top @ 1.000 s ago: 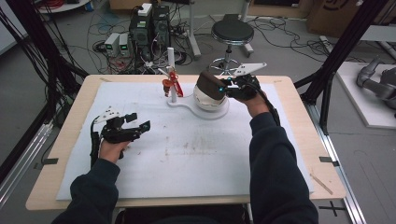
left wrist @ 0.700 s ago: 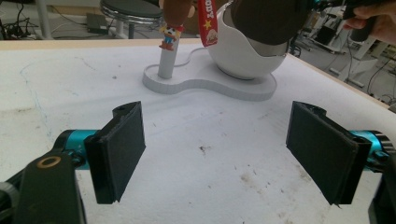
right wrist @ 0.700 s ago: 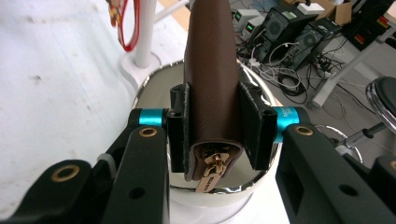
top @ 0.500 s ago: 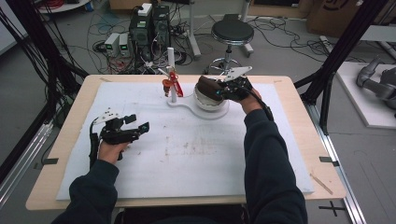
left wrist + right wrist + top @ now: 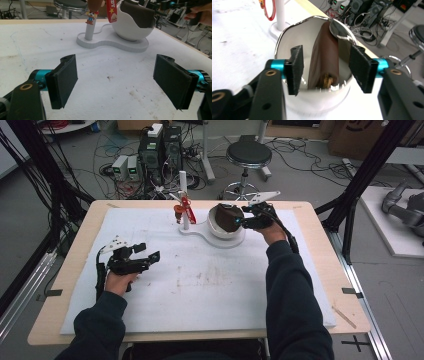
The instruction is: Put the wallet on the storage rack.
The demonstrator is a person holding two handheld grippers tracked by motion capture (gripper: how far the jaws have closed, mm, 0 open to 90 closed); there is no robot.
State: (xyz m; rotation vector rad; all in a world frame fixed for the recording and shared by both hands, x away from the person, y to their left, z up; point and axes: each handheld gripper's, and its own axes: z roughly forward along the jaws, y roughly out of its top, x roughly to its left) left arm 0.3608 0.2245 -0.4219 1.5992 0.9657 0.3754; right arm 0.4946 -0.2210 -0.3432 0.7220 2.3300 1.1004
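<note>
A white bowl [image 5: 220,227] sits on a flat white stand [image 5: 202,234] near the far edge of the worktop [image 5: 320,270], about the middle. A brown pouch [image 5: 227,216] is inside the bowl, standing on its end and leaning on the wall. The right gripper [image 5: 247,220] is at the bowl's right side, just above the rim. In the right gripper view its jaws are spread apart, one on each side of the pouch [image 5: 324,60], not touching it. A small gold bit shows at the bottom of the pouch.

A white post [image 5: 183,200] stands on the same stand, left of the bowl, with a red strap [image 5: 188,210] and a little toy figure [image 5: 177,212] hanging on it.

The left gripper [image 5: 145,257] is low over the left side of the worktop, well apart from the bowl. Its jaws are wide apart with nothing between them.
</note>
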